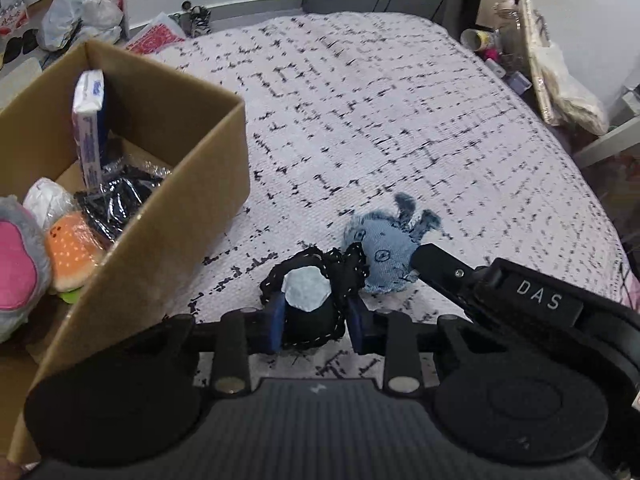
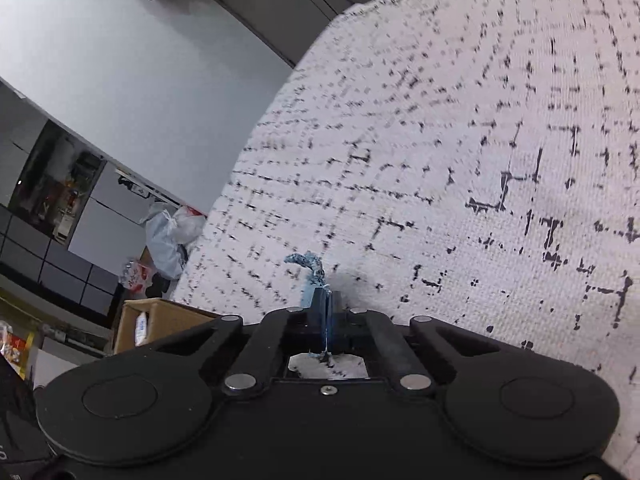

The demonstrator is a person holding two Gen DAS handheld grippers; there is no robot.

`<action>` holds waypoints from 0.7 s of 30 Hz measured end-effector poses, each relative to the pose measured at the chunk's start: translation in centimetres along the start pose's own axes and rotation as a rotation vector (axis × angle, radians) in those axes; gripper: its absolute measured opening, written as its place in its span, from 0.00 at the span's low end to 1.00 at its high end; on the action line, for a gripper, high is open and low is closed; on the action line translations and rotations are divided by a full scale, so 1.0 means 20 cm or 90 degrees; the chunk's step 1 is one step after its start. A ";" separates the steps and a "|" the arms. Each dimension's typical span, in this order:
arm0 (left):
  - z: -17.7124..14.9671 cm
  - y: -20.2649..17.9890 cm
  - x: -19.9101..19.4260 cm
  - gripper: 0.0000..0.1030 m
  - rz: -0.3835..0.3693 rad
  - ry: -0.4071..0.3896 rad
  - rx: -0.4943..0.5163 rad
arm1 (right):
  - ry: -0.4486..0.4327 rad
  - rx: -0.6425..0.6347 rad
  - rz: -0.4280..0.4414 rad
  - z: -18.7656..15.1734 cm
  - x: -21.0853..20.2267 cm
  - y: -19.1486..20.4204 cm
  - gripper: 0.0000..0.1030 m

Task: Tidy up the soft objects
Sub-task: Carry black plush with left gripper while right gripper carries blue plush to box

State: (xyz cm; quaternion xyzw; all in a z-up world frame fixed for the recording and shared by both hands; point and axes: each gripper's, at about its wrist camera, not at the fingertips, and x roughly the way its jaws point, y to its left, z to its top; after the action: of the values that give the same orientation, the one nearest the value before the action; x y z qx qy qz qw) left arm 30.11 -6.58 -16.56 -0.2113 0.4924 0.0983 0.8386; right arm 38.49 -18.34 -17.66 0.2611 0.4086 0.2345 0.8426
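**Both grippers clamped on little plush toys, right on the bed**

So the left gripper [image 1: 316, 326] has its blue pads [image 1: 277, 326] squeezed in on a black stitched plush [image 1: 310, 312] with a pale patch on top, and the toy sits down on the bed [image 1: 380, 120] between the fingers. Touching it on the right is a blue denim plush [image 1: 384, 256] with frayed ears. The right gripper [image 2: 327, 316] comes in from that side, and in its own view the jaws are pinched all the way together on a thin bit of that denim toy, with a frayed blue end [image 2: 307, 262] sticking up past the tips. How much of the toy it has, I can't tell from there.

Off to the left of the left gripper is an open cardboard box [image 1: 192, 184], sitting at the edge of the bed. Inside: a burger plush [image 1: 72, 252], a grey and pink plush [image 1: 16, 276], a black item in crinkly wrap [image 1: 120, 196], a white bundle [image 1: 48, 200] and a tissue pack [image 1: 88, 128] standing upright against the wall. Plastic bags [image 1: 84, 8] are piled on the floor beyond the box.
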 end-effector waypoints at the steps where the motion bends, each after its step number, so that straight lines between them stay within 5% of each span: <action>1: 0.00 0.00 -0.02 0.30 -0.004 -0.003 0.002 | -0.003 -0.003 -0.001 0.00 -0.02 0.01 0.00; 21: -0.01 0.08 -0.44 0.30 -0.086 -0.045 0.036 | -0.081 -0.010 0.010 -0.04 -0.41 0.15 0.00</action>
State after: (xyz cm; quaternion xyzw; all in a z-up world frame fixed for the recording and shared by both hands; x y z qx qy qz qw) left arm 25.03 -4.91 -9.41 -0.2163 0.4500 0.0349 0.8657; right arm 32.68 -20.89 -11.54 0.2721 0.3504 0.2271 0.8670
